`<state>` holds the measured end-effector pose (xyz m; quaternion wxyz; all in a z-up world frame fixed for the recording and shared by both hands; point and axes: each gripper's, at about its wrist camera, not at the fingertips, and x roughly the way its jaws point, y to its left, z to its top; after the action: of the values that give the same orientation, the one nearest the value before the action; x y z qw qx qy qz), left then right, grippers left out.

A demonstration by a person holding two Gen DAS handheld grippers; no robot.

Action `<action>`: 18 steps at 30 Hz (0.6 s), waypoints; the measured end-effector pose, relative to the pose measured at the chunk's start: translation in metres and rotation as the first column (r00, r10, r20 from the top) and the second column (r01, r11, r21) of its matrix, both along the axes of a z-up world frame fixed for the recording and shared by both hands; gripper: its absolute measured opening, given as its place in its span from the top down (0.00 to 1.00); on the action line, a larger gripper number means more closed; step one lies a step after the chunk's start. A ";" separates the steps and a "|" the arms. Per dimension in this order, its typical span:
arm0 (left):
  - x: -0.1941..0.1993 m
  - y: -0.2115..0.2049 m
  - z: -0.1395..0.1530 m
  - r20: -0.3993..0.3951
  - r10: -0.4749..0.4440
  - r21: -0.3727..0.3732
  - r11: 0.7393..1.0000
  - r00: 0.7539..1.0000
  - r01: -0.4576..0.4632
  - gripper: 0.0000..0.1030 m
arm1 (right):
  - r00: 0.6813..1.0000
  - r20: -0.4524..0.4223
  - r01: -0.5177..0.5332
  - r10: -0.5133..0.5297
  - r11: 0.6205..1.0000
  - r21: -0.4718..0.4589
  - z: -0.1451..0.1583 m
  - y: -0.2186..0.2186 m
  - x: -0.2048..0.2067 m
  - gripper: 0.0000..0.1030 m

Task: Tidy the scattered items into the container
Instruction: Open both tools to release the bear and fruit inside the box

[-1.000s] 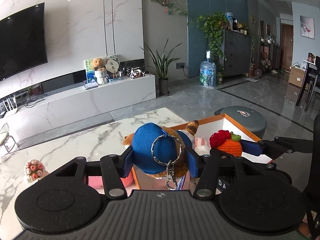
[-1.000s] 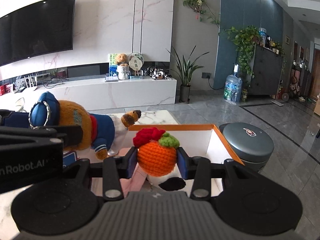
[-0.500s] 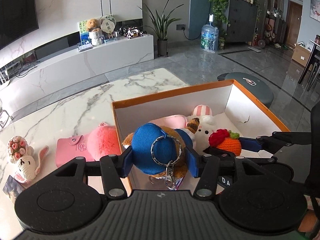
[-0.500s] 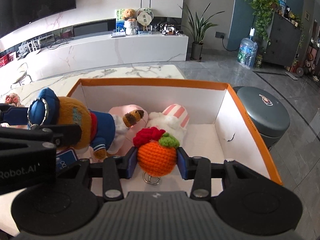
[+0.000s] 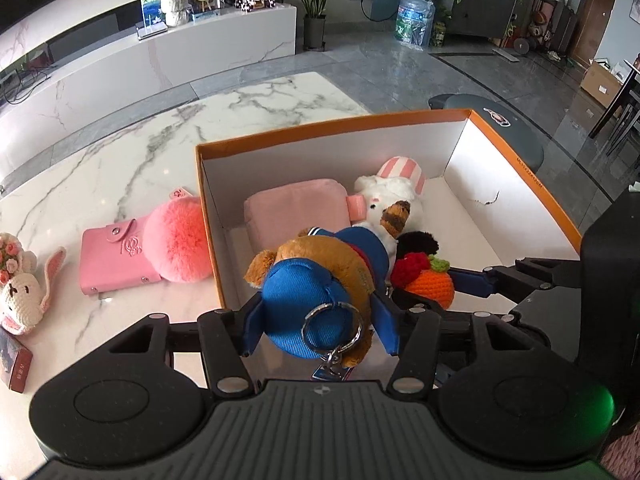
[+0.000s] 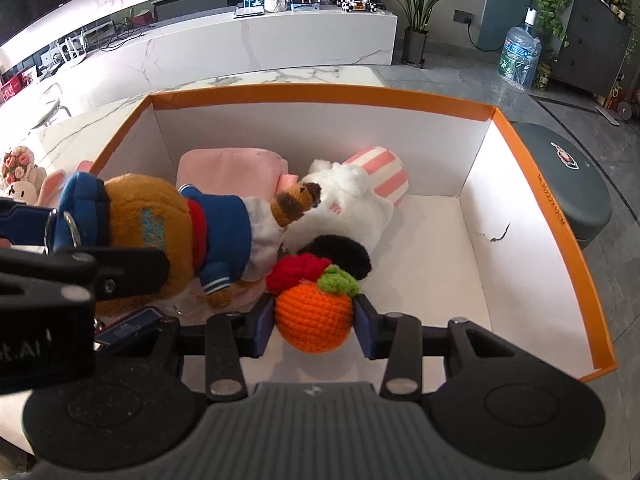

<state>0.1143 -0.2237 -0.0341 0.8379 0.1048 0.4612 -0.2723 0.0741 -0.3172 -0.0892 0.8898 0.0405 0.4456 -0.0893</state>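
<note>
An orange box (image 5: 320, 130) with white inner walls sits on the marble table. My left gripper (image 5: 316, 320) holds a brown plush bear (image 5: 320, 264) by its blue cap. The jaws are opening, and the pads still touch the cap. The bear hangs low over the box's near left part, above a pink pouch (image 5: 296, 208). My right gripper (image 6: 314, 320) is shut on an orange crochet fruit (image 6: 314, 316) with a red and green top, low inside the box (image 6: 320, 90). A white plush with a striped pink hat (image 6: 360, 188) and a black pompom (image 6: 340, 254) lie in the box.
Left of the box on the table lie a pink wallet (image 5: 112, 256), a pink fluffy pompom (image 5: 178, 240), a crochet bunny (image 5: 22, 292) and a small red box (image 5: 16, 364). A grey round stool (image 5: 520, 136) stands beyond the box's right wall.
Both grippers have tipped downward and sunk over the box. The bear and the orange fruit now hang inside its walls, near the toys lying there.
</note>
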 end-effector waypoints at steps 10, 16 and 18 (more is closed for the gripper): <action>0.003 0.000 0.001 -0.023 0.045 -0.018 0.999 0.999 -0.046 0.30 | 1.000 -0.016 0.003 -0.002 0.999 0.033 -0.004 -0.003 0.003 0.56; 0.001 0.004 0.004 -0.014 0.067 -0.045 0.997 0.998 -0.067 0.27 | 1.000 -0.016 0.018 -0.018 1.000 0.025 -0.004 -0.002 0.003 0.49; -0.001 0.006 0.006 -0.010 0.070 -0.054 0.996 0.997 -0.071 0.26 | 1.000 -0.014 0.022 -0.022 1.000 0.020 -0.004 -0.002 0.003 0.48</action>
<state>0.1136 -0.2181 -0.0284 0.8478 0.0646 0.4603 -0.2553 0.0770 -0.3194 -0.0937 0.8852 0.0538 0.4523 -0.0947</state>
